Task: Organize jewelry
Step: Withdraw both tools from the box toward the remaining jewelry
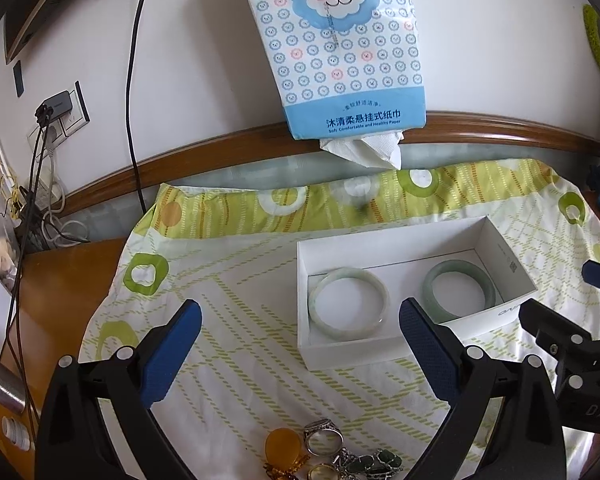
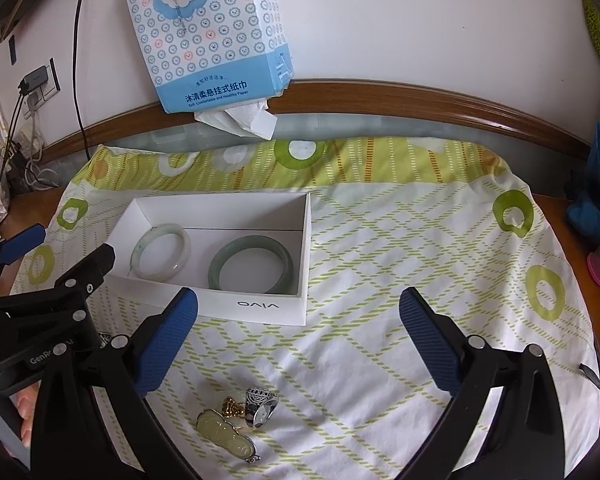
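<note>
patterned cloth (image 2: 380, 240); silver ring (image 2: 261, 405) below open right gripper (image 2: 299, 320).

The white box (image 2: 260, 307) bears "vivo" upside down on its near wall. The tissue pack (image 1: 332, 52) reads "沐清柔悬挂式纸巾" and "Soft Comfortable and Healthy Paper". The left gripper (image 2: 60, 280) body shows "GenRo", partly hidden

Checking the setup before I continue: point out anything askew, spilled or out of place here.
Nothing is spilled or damaged. The white box sits at a slight angle on the cloth, both bangles lying flat inside. A tissue hangs loose from the wall pack. Small jewelry lies in a loose pile outside the box.
</note>
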### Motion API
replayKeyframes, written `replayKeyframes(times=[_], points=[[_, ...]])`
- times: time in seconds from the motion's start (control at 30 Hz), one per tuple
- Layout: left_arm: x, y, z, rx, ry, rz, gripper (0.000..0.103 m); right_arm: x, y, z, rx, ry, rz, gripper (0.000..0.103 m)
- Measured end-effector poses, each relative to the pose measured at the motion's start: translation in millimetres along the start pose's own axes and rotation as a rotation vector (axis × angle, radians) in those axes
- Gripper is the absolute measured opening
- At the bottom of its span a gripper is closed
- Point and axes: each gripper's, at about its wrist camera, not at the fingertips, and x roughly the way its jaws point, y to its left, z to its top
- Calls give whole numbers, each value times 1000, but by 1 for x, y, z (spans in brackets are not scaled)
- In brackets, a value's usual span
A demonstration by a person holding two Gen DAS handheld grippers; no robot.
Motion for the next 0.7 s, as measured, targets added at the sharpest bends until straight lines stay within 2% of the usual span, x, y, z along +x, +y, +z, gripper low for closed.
replayKeyframes(times=[0.3, 0.53, 0.7], points=[[3, -2, -3, 14, 4, 8, 97, -2, 5, -1, -30, -25, -40, 96], [-7, -5, -1, 28, -31, 19, 97, -7, 7, 0, -51, -56, -64, 96], [-13, 6, -8, 15, -26, 6, 97, -14, 2, 2, -44, -73, 0, 96]])
